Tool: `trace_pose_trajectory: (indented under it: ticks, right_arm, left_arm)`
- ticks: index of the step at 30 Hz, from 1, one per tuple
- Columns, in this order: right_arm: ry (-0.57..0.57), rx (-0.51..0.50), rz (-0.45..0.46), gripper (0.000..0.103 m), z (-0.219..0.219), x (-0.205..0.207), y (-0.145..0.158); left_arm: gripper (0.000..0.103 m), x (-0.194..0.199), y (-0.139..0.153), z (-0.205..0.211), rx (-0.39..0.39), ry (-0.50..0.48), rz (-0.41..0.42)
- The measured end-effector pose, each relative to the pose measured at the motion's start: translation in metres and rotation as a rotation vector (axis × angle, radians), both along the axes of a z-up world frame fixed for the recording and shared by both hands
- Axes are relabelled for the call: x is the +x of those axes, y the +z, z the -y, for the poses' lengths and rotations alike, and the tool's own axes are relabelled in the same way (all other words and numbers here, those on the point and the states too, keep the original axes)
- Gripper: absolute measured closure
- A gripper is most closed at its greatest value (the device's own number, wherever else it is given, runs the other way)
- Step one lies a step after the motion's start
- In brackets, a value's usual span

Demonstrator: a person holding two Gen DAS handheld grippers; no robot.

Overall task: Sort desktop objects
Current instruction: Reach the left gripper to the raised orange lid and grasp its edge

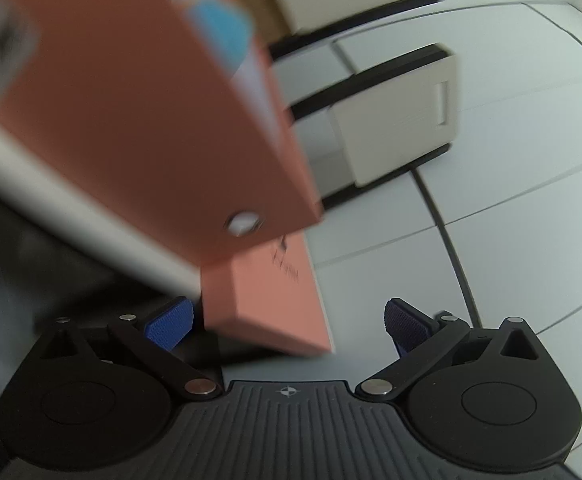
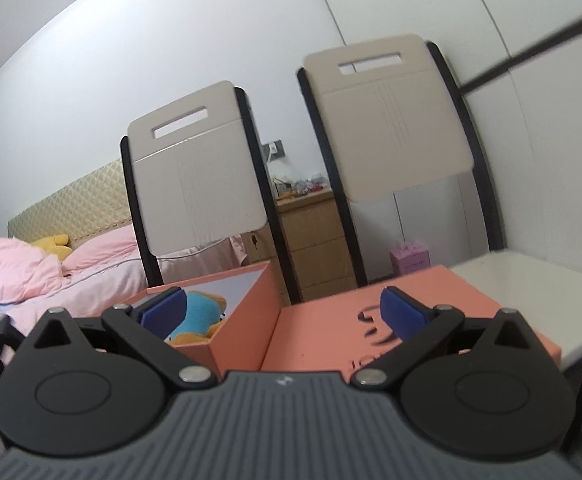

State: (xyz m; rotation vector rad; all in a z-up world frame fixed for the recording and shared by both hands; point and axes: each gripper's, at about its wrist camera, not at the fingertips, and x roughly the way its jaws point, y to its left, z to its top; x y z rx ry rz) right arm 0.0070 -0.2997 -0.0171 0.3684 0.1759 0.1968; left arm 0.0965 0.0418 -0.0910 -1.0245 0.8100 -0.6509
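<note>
An open orange box (image 2: pixel 243 320) stands on the white table (image 2: pixel 531 292) and holds a blue and orange plush toy (image 2: pixel 199 316). Its flat orange lid (image 2: pixel 411 300) lies right beside it. My right gripper (image 2: pixel 283 310) hovers open just in front of both, with the box corner between its blue pads (image 2: pixel 163 308). In the tilted, blurred left wrist view the orange box (image 1: pixel 143 112) fills the upper left, with the plush toy (image 1: pixel 223 28) inside. The lid (image 1: pixel 267 300) sits between the spread fingers of my open left gripper (image 1: pixel 287 320), close to the left pad (image 1: pixel 169 322).
Two folding chairs with beige backs (image 2: pixel 199 184) (image 2: pixel 391 120) stand behind the table. Beyond them are a bed with pink bedding (image 2: pixel 31 272), a wooden nightstand (image 2: pixel 311 240) and a small pink box (image 2: pixel 409 260) on the floor. Pale floor tiles (image 1: pixel 511 200) lie beside the table edge (image 1: pixel 71 216).
</note>
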Motion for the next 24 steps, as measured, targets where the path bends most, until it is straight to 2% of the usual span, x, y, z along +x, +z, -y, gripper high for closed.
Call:
trace_pose_trajectory:
  ticks: [4, 10, 12, 16, 23, 24]
  right_arm:
    - [-0.004, 0.031, -0.051, 0.0, 0.007, -0.003, -0.006]
    - [0.031, 0.096, -0.086, 0.0, 0.015, -0.006, -0.012]
    - [0.042, 0.119, -0.092, 0.0, 0.016, -0.005, -0.013]
    - [0.065, 0.154, -0.114, 0.0, 0.017, -0.005, -0.017]
    - [0.088, 0.191, -0.154, 0.0, 0.021, -0.002, -0.022]
    - [0.084, 0.193, -0.159, 0.0, 0.022, -0.001, -0.023]
  left_arm:
    - [0.005, 0.022, -0.022, 0.009, -0.058, -0.006, -0.139]
    - [0.009, 0.033, -0.042, 0.029, -0.074, -0.009, -0.22]
    - [0.016, 0.037, -0.049, 0.04, -0.083, -0.015, -0.238]
    - [0.023, 0.045, -0.059, 0.053, -0.107, -0.017, -0.242]
    - [0.036, 0.052, -0.075, 0.056, -0.175, -0.013, -0.284]
    - [0.043, 0.051, -0.077, 0.055, -0.177, -0.009, -0.295]
